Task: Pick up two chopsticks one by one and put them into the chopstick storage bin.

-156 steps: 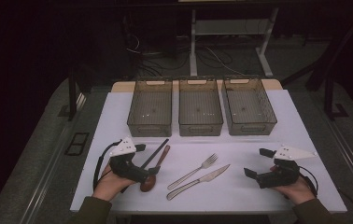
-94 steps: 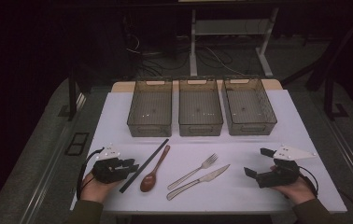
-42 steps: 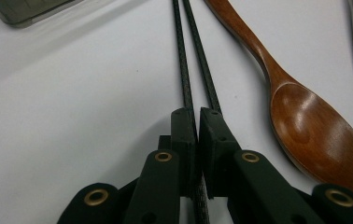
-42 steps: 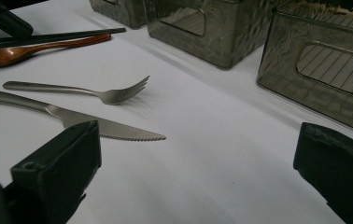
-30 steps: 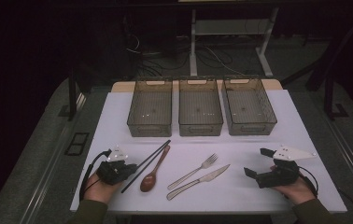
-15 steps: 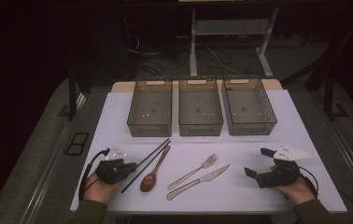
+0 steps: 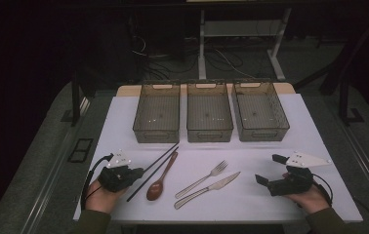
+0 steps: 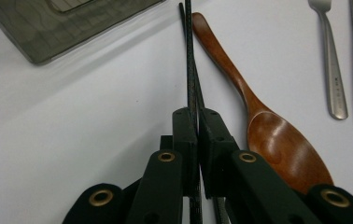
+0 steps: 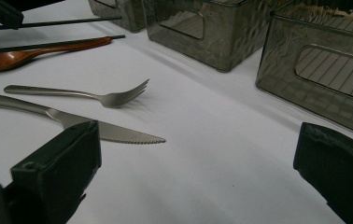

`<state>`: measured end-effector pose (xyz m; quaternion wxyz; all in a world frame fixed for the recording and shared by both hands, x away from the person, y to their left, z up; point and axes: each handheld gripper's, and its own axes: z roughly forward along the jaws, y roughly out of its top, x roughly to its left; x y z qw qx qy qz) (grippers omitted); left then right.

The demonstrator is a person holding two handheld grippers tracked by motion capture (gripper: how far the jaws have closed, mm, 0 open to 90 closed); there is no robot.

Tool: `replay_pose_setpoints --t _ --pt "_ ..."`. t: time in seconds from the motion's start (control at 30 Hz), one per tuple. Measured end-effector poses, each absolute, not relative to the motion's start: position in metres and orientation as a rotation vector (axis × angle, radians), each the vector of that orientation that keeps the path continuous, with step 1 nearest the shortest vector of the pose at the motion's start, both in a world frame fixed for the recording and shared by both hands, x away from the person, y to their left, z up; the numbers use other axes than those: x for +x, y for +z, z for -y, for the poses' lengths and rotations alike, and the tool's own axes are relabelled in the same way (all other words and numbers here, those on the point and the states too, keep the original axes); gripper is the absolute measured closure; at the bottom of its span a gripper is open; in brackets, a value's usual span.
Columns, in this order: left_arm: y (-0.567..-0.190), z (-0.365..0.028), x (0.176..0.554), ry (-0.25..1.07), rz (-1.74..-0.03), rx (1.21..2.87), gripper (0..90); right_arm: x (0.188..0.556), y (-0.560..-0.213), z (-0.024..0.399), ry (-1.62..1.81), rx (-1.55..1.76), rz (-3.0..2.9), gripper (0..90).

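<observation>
Plainly unlabelled, the chopsticks (image 8: 190, 56) sit pinched in the left tool (image 8: 197, 116), while the right tool (image 9: 198, 158) gapes wide.

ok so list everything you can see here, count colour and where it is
bins: 3, smoky clear plastic, side by side at the far edge of the mat
mat: 1, white, covering the table top
chopsticks: 2, black, left of the spoon; one is clamped in the left gripper
spoon: 1, brown wood, just right of the chopsticks
fork: 1, silver, middle of the mat
knife: 1, silver, beside the fork on the near side
left gripper: 1, black, jaws shut on a chopstick, near left of the mat
right gripper: 1, black, jaws open, resting near right
hands: 2, one on each gripper
</observation>
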<state>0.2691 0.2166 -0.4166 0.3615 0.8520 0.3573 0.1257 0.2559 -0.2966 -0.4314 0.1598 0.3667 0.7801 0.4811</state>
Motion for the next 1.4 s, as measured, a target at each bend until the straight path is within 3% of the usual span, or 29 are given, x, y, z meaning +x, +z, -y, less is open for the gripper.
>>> replay_pose_setpoints --t 0.5,1.4 --pt "-0.400 -0.215 0.269 0.322 -0.854 2.146 85.2 0.256 -0.432 0.297 1.380 1.049 -2.227 0.1" --pt "-0.373 -0.209 0.289 0.338 -0.884 2.014 85.2 0.257 -0.433 0.297 1.400 1.075 -2.211 0.2"
